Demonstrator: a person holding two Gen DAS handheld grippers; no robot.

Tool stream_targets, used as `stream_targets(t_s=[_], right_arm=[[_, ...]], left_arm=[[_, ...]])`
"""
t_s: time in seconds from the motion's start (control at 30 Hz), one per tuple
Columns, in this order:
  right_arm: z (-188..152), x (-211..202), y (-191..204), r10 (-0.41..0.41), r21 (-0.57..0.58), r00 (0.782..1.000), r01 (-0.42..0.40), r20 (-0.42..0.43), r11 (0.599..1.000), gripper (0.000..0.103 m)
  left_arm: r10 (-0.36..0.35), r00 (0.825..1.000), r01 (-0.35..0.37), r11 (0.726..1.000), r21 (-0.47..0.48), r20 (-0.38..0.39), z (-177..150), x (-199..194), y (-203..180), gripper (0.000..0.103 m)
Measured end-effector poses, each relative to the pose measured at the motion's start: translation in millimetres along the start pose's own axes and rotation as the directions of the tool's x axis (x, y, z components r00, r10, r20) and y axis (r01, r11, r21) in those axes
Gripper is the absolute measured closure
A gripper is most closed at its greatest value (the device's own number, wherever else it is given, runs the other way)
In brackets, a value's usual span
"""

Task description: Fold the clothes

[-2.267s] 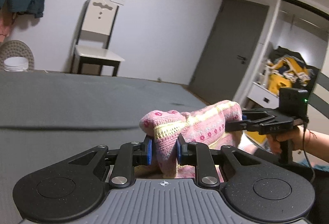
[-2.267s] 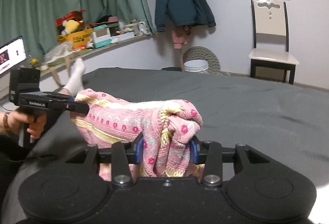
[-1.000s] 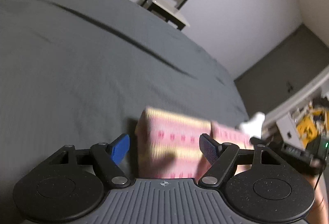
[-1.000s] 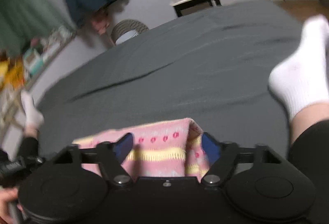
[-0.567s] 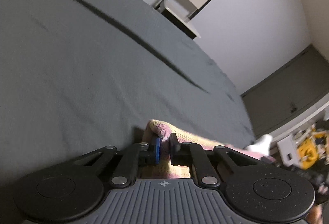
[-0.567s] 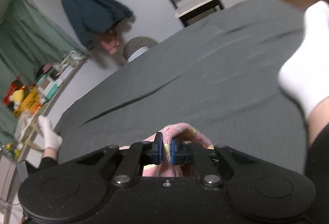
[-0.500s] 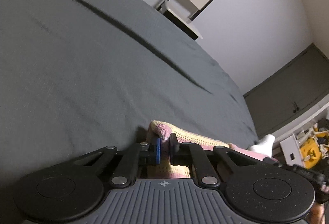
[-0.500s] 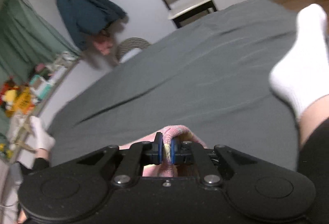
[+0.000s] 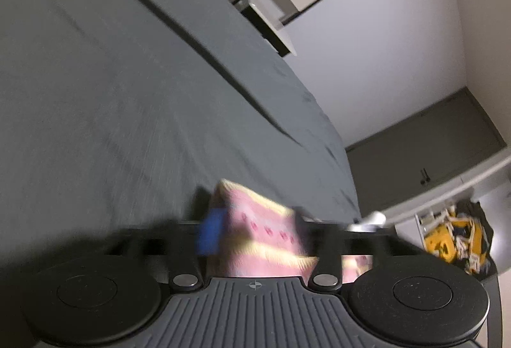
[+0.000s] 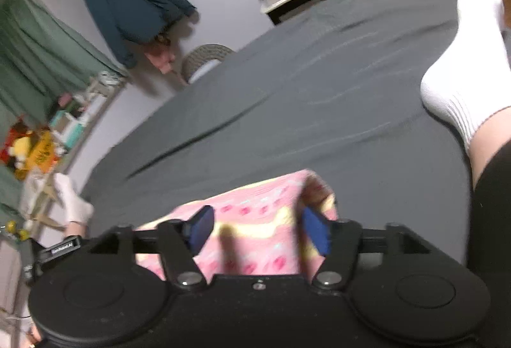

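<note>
Right wrist view: the right claw [image 10: 258, 231] is spread wide, its blue pads [image 10: 199, 229] apart on either side of the pink knit [image 10: 255, 220], gripping nothing. The knit lies flat on the grey bed [image 10: 287, 98] directly under and just ahead of this claw, its folded edge turned toward the far side. A white sock [image 10: 460, 60] on the person's foot rests on the bed, off to the right of the claw and apart from the knit.

In the left wrist view, which is blurred, the left claw [image 9: 255, 236] also stands parted, the knit [image 9: 255, 239] lying between its fingers and a little ahead, not pinched.

Judging by this, the knit is already doubled into a compact stack and set down with both claws off it. What may remain is one more fold or a smoothing, then any other clothes, none of which show here.
</note>
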State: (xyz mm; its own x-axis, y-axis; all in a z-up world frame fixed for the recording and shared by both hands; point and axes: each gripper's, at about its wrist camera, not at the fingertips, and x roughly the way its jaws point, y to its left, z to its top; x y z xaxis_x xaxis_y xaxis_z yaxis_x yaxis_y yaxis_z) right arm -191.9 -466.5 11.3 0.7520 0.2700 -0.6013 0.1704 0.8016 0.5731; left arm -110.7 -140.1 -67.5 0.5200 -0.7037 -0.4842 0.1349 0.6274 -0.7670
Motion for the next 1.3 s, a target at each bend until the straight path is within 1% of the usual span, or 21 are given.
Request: stream_targets(t_s=[0.07, 0.17, 0.23, 0.27, 0.33, 0.37, 0.4, 0.43, 0.47, 0.53, 0.67, 0.8, 0.87, 0.97, 1.0, 1.03, 1.07, 1.1, 1.13, 1.2, 1.3], right_arm=[[-7.5, -11.2, 4.0, -0.006, -0.015, 1.000, 0.006, -0.013, 1.000, 0.038], [-21.5, -18.5, 5.6, -0.036, 0.000, 0.997, 0.036, -0.069, 0.999, 0.038], [-29.6, -20.3, 6.4, -0.058, -0.005, 0.993, 0.058, -0.106, 0.998, 0.038], [-33.9, -21.3, 6.8, -0.071, -0.014, 0.990, 0.069, -0.123, 0.997, 0.038], [-39.9, -22.1, 8.8, -0.090, -0.039, 0.983, 0.085, -0.160, 0.996, 0.038], [-41.1, -20.6, 12.3, -0.099, -0.057, 0.979, 0.090, -0.177, 0.994, 0.039], [-41.7, -19.8, 16.8, -0.108, -0.083, 0.975, 0.093, -0.193, 0.992, 0.044], [-42.3, -19.7, 21.2, -0.116, -0.111, 0.971, 0.095, -0.209, 0.989, 0.060], [-43.4, -20.5, 25.5, -0.118, -0.138, 0.968, 0.089, -0.222, 0.986, 0.067], [-45.2, -22.0, 33.7, -0.113, -0.199, 0.963, 0.064, -0.246, 0.978, 0.088], [-38.2, -27.4, 34.8, -0.132, -0.260, 0.951, 0.057, -0.281, 0.964, 0.090], [-33.3, -19.2, 30.8, -0.194, -0.287, 0.927, 0.100, -0.320, 0.953, 0.090], [-33.9, -13.4, 30.6, -0.202, -0.286, 0.917, 0.103, -0.343, 0.953, 0.089], [-28.6, -18.4, 34.0, -0.188, -0.277, 0.929, 0.098, -0.318, 0.956, 0.077], [-26.5, -21.1, 35.8, -0.177, -0.273, 0.936, 0.092, -0.305, 0.958, 0.068], [-23.4, -26.2, 37.6, -0.164, -0.262, 0.948, 0.092, -0.271, 0.961, 0.055], [-19.3, -30.9, 38.8, -0.149, -0.246, 0.963, 0.092, -0.226, 0.965, 0.048], [-15.0, -34.4, 38.5, -0.136, -0.226, 0.975, 0.094, -0.178, 0.970, 0.037], [-9.2, -36.6, 35.8, -0.129, -0.201, 0.983, 0.102, -0.128, 0.974, 0.036], [5.3, -32.3, 26.4, -0.133, -0.136, 0.990, 0.125, -0.055, 0.983, 0.036], [26.5, -16.9, 7.1, -0.139, -0.025, 0.990, 0.140, 0.028, 0.990, 0.039]], left_arm=[[0.003, 1.000, -0.003, 0.999, 0.036, -0.012, -7.1, -14.7, -5.4, 0.026], [0.085, 0.991, -0.073, 0.990, 0.118, -0.100, -22.7, -28.4, -14.4, 0.026], [0.100, 0.983, -0.079, 0.987, 0.139, -0.154, -32.5, -27.3, -18.4, 0.027], [0.097, 0.982, -0.074, 0.987, 0.142, -0.164, -37.1, -27.0, -19.3, 0.030], [0.096, 0.979, -0.070, 0.987, 0.146, -0.178, -46.0, -23.9, -20.5, 0.058], [0.099, 0.978, -0.074, 0.987, 0.140, -0.182, -49.9, -21.9, -19.2, 0.062], [0.096, 0.978, -0.073, 0.989, 0.126, -0.187, -52.8, -20.5, -16.2, 0.071], [0.090, 0.978, -0.070, 0.991, 0.110, -0.190, -55.6, -18.8, -13.6, 0.076], [0.083, 0.979, -0.066, 0.993, 0.094, -0.186, -58.0, -17.4, -12.2, 0.079], [0.076, 0.984, -0.059, 0.993, 0.103, -0.164, -60.2, -17.4, -13.4, 0.092], [0.115, 0.983, -0.092, 0.983, 0.157, -0.140, -60.4, -20.4, -18.3, 0.094], [0.161, 0.974, -0.131, 0.975, 0.176, -0.162, -66.2, -12.7, -14.2, 0.094], [0.143, 0.977, -0.115, 0.978, 0.172, -0.161, -66.0, -13.9, -14.2, 0.094], [0.097, 0.985, -0.075, 0.985, 0.157, -0.140, -59.3, -22.2, -15.9, 0.093], [0.085, 0.988, -0.065, 0.986, 0.153, -0.129, -55.6, -25.8, -16.6, 0.085], [0.079, 0.991, -0.062, 0.987, 0.151, -0.111, -51.3, -29.1, -17.4, 0.072], [0.084, 0.993, -0.071, 0.986, 0.151, -0.080, -45.9, -31.4, -18.2, 0.064], [0.090, 0.995, -0.082, 0.986, 0.148, -0.047, -39.5, -31.8, -19.1, 0.044], [0.098, 0.995, -0.094, 0.985, 0.142, -0.020, -31.6, -29.9, -20.5, 0.031], [0.112, 0.993, -0.115, 0.985, 0.129, 0.030, -15.8, -25.1, -22.7, 0.030], [0.130, 0.989, -0.136, 0.985, 0.103, 0.063, 8.6, -7.4, -21.8, 0.030]])
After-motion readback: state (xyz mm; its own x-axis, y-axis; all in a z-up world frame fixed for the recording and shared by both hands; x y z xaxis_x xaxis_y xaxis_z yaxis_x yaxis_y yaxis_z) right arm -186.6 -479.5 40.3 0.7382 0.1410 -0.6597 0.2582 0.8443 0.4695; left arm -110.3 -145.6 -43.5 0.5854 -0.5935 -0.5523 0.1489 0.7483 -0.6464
